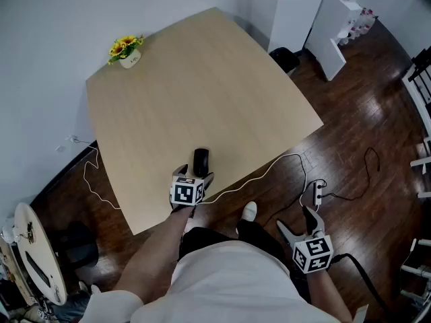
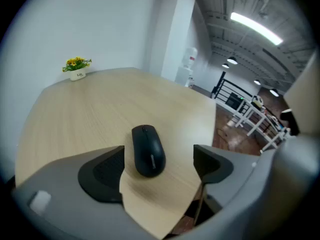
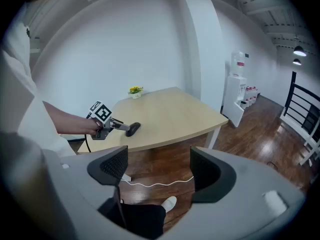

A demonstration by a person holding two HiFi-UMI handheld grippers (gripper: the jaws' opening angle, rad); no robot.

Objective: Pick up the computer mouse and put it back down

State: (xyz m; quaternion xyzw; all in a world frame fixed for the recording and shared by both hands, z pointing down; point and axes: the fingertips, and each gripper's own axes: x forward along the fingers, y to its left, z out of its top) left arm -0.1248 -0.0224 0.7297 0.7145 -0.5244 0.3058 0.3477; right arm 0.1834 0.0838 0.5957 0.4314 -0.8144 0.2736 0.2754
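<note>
The left gripper view alone shows the grasp up close: the left hand-held gripper (image 2: 159, 156) has its jaws spread wide, and the black computer mouse (image 2: 148, 150) lies flat on the desk (image 2: 90, 109) between them, nearer the left jaw, with neither pad pressing on it. The head view places the mouse (image 1: 201, 161) near the desk's front edge (image 1: 222, 187), with the left hand-held gripper (image 1: 195, 175) reaching over that edge.

The right gripper view alone shows this from the side, with the left hand-held gripper (image 3: 122, 126) angled down at the mouse (image 3: 133, 128). Its own right hand-held gripper (image 3: 159, 166) is open and empty, held well off the desk above the wooden floor (image 3: 240, 134).

There is one mouse, one desk, one small pot of yellow flowers (image 1: 126, 51) at the far corner, and two hand-held grippers.
</note>
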